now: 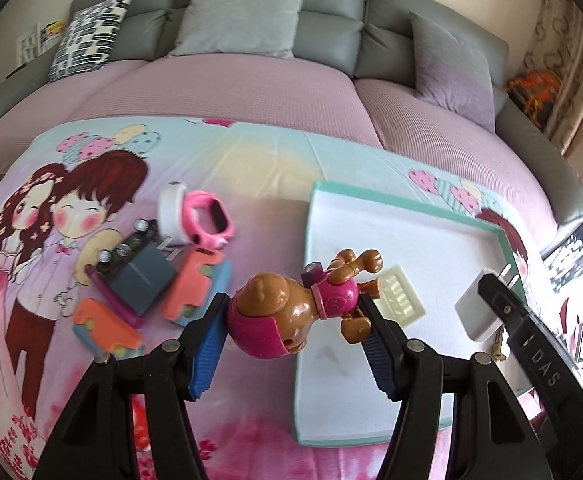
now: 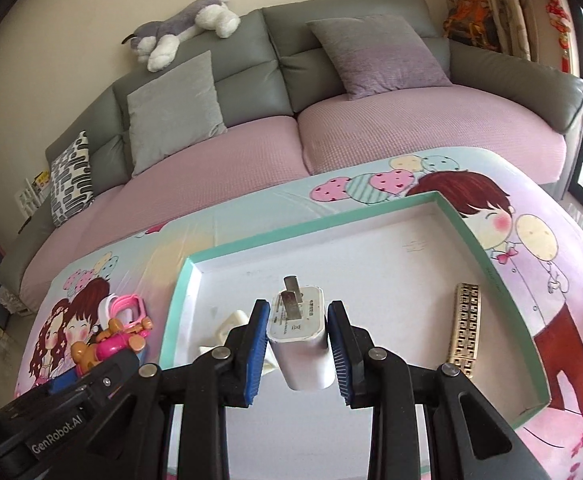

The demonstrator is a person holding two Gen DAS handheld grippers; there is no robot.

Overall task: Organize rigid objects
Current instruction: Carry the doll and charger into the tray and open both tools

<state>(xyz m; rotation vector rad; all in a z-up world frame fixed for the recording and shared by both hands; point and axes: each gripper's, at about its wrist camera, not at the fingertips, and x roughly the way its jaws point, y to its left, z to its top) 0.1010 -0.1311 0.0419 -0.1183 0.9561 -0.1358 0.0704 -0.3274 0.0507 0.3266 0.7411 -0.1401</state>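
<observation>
The job looks partly done. In the tray (image 2: 487, 256) on the right of the bench (image 1: 251, 152) already lie a cream plastic piece (image 1: 401, 295) and a gold patterned bar (image 2: 465, 326). Left of the tray a pile is yet to be sorted: a pink watch (image 1: 207, 218), a dark battery holder (image 1: 135, 264) and orange blocks (image 1: 189, 286).

Both hands carry loads. The left gripper (image 1: 293, 314) is clamped on a brown toy dog (image 1: 291, 312) in a pink outfit, lying sideways between the pads, held above the tray's near left edge. The right gripper (image 2: 297, 344) is over the middle of the tray with a white charger (image 2: 299, 340) between its pads, prongs pointing away; the left pad touches, but a slight gap shows at the right, so I cannot tell whether it grips or has let go.
</observation>
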